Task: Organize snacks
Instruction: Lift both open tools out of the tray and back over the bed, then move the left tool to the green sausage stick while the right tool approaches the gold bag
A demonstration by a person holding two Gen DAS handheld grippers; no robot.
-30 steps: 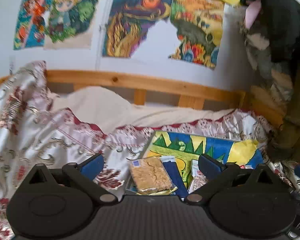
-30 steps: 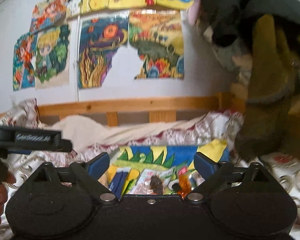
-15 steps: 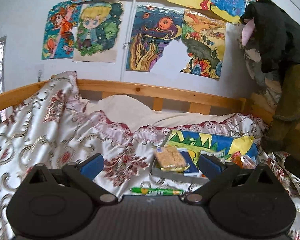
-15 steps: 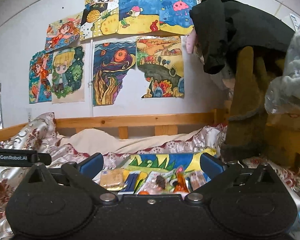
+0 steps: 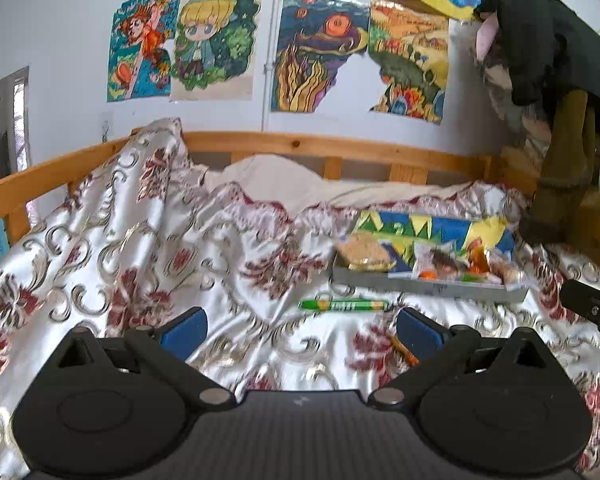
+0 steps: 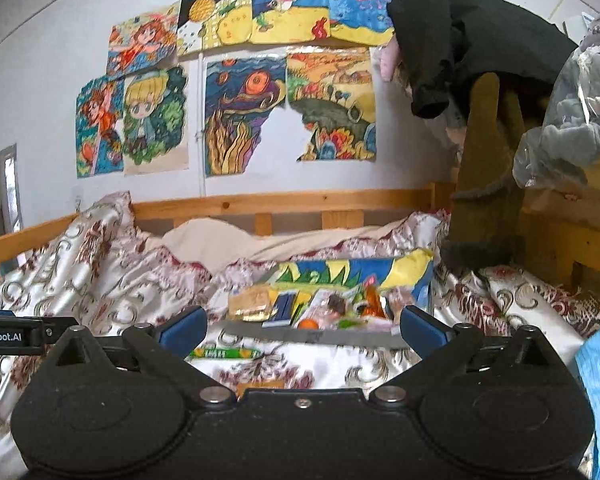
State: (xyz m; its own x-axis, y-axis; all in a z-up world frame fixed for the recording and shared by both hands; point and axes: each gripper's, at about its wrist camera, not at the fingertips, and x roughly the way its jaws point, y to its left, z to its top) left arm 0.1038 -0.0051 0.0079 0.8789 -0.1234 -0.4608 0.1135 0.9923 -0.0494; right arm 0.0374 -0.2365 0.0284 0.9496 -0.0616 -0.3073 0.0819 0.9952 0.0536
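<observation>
Right wrist view: wide-open, empty right gripper faces snack tray just beyond its fingertips.

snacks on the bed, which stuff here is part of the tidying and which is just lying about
Part of the job:
- grey tray on the bedspread
- wrapped cracker block in the tray
- mixed snack packets in the tray
- green candy stick on the bedspread, outside the tray

Just lying about:
- bedspread
- colourful cushion behind the tray
- wall drawings
- dark clothes hanging at the right
- wooden bed rail
</observation>
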